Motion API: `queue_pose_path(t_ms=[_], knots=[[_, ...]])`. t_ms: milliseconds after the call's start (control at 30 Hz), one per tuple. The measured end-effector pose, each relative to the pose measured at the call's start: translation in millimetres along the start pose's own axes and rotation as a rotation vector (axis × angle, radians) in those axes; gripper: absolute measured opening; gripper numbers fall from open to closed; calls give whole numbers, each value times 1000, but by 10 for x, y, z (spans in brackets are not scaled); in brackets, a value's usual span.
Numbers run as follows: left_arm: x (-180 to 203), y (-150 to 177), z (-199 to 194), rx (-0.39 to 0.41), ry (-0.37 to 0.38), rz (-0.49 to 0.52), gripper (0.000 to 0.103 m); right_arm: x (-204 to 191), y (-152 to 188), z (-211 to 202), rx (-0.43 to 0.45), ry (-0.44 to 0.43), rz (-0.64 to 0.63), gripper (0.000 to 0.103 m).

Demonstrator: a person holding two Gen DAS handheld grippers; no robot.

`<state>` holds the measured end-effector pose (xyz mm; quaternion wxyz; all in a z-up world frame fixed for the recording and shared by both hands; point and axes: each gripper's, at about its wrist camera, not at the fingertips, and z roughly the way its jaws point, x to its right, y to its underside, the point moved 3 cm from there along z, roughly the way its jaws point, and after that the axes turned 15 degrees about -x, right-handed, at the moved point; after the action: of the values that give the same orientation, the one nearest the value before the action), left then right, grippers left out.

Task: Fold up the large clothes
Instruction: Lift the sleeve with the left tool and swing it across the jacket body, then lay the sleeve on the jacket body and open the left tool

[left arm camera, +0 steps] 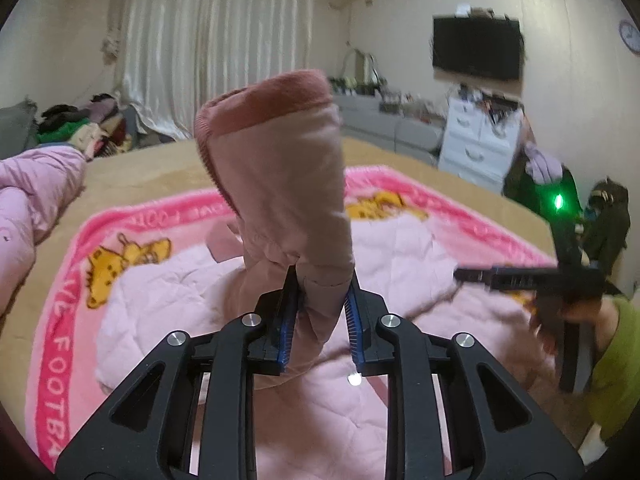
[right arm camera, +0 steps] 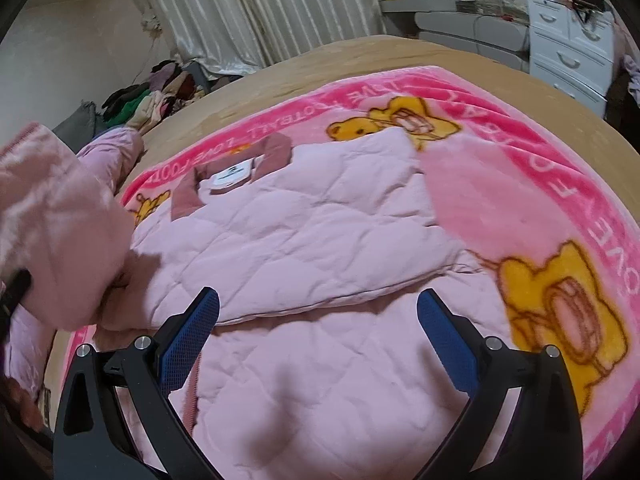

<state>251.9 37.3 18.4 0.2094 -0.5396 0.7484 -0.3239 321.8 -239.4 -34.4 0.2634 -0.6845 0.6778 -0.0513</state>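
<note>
A pale pink quilted jacket [right arm camera: 304, 216] lies spread on a pink bear-print blanket [right arm camera: 532, 152], its darker collar and white label [right arm camera: 232, 176] toward the far side. My left gripper [left arm camera: 322, 292] is shut on the jacket's sleeve [left arm camera: 276, 168], which stands up in front of the lens with its ribbed cuff on top. In the right wrist view that raised sleeve [right arm camera: 60, 220] fills the left edge. My right gripper [right arm camera: 318, 300] hangs open over the jacket's lower part with nothing between its blue pads. From the left wrist view the right gripper [left arm camera: 480, 274] shows on the right, held by a hand in a green sleeve.
The blanket covers a tan bed [right arm camera: 340, 56]. Another pink garment [left arm camera: 36, 184] lies at the bed's left edge. A pile of clothes [right arm camera: 156, 96] sits beyond it by the curtain. White drawers [right arm camera: 568, 40] and a grey sofa [left arm camera: 400, 132] stand past the far side.
</note>
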Motion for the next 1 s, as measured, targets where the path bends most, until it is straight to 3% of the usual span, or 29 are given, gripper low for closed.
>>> queue_pose_path(t_ms=[367, 467, 500, 533, 667, 767, 800, 900, 1000], knots=[[263, 249, 508, -172, -10, 88, 26, 189, -24, -60, 12, -3, 58, 99], [327, 311, 598, -216, -21, 107, 42, 234, -39, -68, 14, -5, 72, 99], [344, 339, 626, -236, -17, 108, 55, 242, -42, -68, 12, -7, 78, 99], [368, 354, 640, -251, -11, 114, 61, 251, -47, -67, 10, -16, 86, 99], [455, 375, 648, -291, -30, 152, 68, 269, -70, -71, 5, -48, 111, 99], [479, 359, 555, -313, 72, 153, 89, 207, -78, -73, 1, -70, 107, 99], [486, 349, 485, -307, 100, 164, 91, 182, -79, -57, -7, -85, 107, 99], [433, 298, 366, -266, 68, 163, 91, 91, -65, 15, -41, -145, 99, 99], [157, 241, 330, -252, 45, 66, 92, -61, -5, 93, -79, -204, 60, 99]])
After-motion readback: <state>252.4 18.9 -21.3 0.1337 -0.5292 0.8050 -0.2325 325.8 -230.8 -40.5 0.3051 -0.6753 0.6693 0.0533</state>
